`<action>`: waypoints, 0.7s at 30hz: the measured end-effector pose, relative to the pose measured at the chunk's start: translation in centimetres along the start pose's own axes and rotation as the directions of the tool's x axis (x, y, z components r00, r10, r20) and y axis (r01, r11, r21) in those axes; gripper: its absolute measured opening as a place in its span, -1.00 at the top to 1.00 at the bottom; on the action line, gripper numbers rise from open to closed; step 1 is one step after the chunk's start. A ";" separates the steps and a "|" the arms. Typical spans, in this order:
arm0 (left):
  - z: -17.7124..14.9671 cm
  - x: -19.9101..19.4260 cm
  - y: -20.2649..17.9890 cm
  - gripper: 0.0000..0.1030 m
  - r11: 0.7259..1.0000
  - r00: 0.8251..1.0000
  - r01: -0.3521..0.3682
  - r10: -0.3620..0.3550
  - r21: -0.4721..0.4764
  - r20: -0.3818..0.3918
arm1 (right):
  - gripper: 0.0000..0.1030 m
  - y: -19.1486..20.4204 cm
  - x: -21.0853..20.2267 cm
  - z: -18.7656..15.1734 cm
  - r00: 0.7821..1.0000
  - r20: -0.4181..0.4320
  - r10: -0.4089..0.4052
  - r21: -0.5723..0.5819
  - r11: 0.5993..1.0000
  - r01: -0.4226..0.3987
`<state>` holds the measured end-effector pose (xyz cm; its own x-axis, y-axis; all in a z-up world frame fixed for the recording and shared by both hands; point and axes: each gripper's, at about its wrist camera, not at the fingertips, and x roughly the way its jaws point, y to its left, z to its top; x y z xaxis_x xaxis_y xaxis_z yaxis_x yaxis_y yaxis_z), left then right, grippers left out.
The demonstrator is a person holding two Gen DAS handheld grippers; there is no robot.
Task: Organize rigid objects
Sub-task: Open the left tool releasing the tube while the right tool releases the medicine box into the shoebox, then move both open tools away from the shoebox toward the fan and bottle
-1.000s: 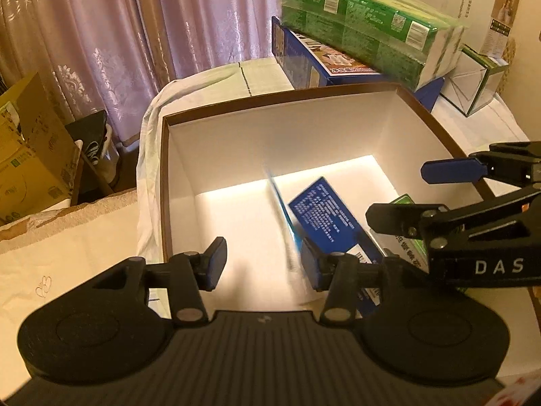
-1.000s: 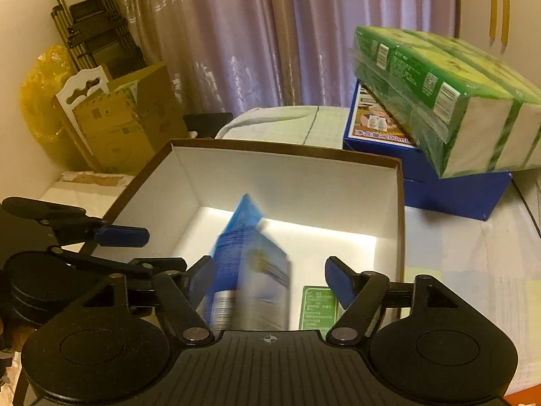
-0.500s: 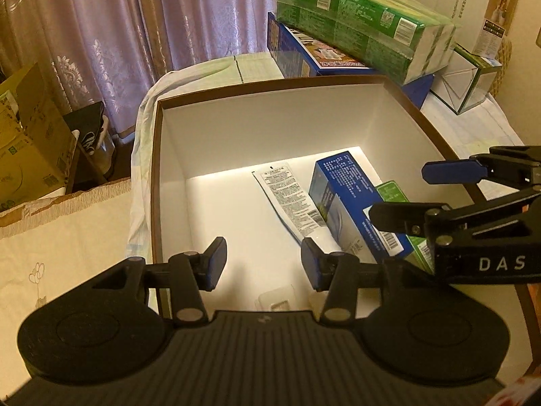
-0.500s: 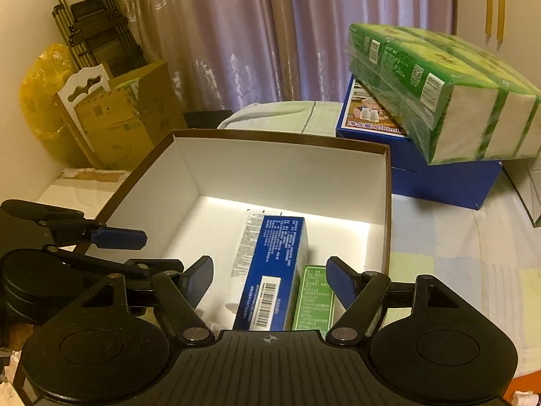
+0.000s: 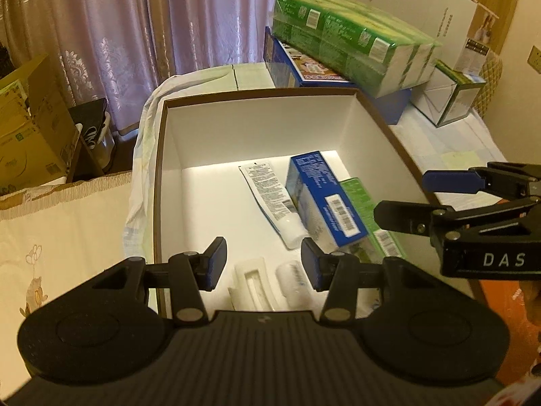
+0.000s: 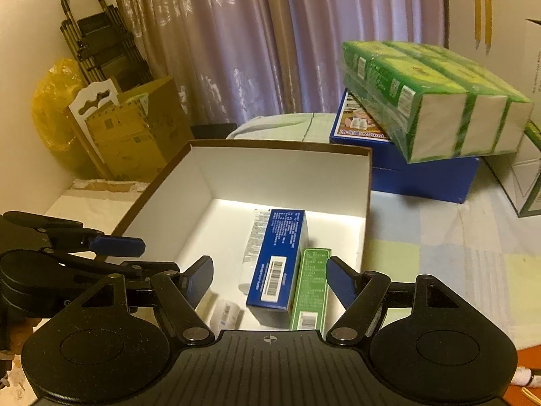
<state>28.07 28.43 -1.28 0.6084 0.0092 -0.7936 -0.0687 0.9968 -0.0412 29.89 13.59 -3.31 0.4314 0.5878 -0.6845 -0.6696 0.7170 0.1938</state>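
Open storage box (image 5: pixel 162 182), brown rim and white inside, sits on a cloth-covered tabletop (image 6: pixel 449 247).

Contents along the box's right side:
- Blue carton (image 6: pixel 277 260) lies flat, barcode end toward the near wall.
- Green carton (image 6: pixel 309 287) lies just beside it on the right, against the right wall, touching or nearly so.
- White tube (image 5: pixel 270 196) lies on the floor to the left of the blue carton, partly tucked under it, its cap end toward the near wall.
- Near wall: a white moulded plastic piece (image 5: pixel 253 286) and a small pale cylinder (image 5: pixel 291 279) side by side; what they are I cannot tell.

Left hand-held gripper (image 5: pixel 263 264) hangs over the near edge of the box, tilted down. Jaws stand moderately apart with nothing between the pads; the small white items lie below the gap, untouched.

Right hand-held gripper (image 6: pixel 270 280) hangs over the near right part of the box, above the two cartons. Jaws stand wider than the left pair, also with nothing in them; no pad touches either carton. In the left wrist view it shows at the right edge (image 5: pixel 416 199), side-on, above the right rim.

Behind the box: a large blue box (image 6: pixel 405 172) with a green multipack (image 6: pixel 432 101) stacked on it. Curtains (image 6: pixel 270 40) beyond. Cardboard carton (image 6: pixel 135 132) and yellow bag (image 6: pixel 50 108) at far left.
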 end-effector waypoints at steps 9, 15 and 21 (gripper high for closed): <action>-1.9 -4.2 -2.2 0.14 0.999 0.999 0.020 -0.019 -0.039 0.025 | -0.37 -0.1 -4.7 -1.9 0.999 0.041 0.012 0.025 1.000 -0.013; -3.5 -6.8 -4.2 0.14 0.999 0.998 0.038 -0.036 -0.040 0.051 | -0.37 -0.2 -7.7 -3.4 0.998 0.060 0.020 0.040 0.999 -0.022; -5.1 -8.6 -5.9 0.14 0.998 0.997 0.048 -0.046 -0.033 0.061 | -0.37 -0.2 -9.9 -5.1 0.997 0.067 0.030 0.047 0.998 -0.034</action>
<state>19.17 22.07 2.67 0.6581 -0.0316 -0.7522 -0.0656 0.9929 -0.0991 22.66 5.68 -0.19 0.4503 0.6329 -0.6298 -0.6543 0.7139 0.2496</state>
